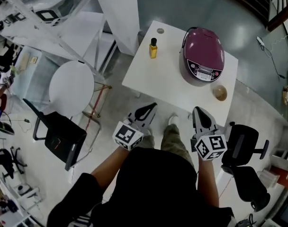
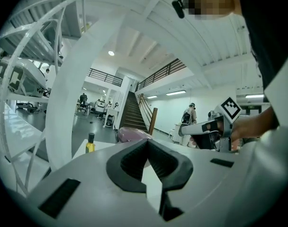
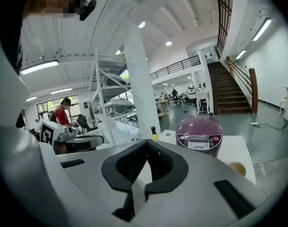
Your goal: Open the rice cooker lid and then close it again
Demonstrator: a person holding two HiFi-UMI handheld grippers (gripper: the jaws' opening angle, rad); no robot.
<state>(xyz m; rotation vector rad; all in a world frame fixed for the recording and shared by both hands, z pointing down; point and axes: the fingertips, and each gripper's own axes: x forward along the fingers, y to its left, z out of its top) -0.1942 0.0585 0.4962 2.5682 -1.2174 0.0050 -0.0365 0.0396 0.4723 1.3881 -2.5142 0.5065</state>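
Yellow bottle point(image 1: 153, 48) on white table point(image 1: 159, 81)

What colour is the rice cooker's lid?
Glossy dark purple, on the round rice cooker; clearest in the head view.

- A white square table point(image 1: 167, 74) stands on a grey floor point(image 1: 182, 4).
- A purple rice cooker point(image 1: 203, 56), lid down, sits far right.
- A yellow bottle point(image 1: 153, 48) stands upright far left.
- A small disc point(image 1: 160, 30) lies at the far left corner.
- A brownish round thing point(image 1: 220, 93), perhaps a bowl, sits near right, just beside the cooker.
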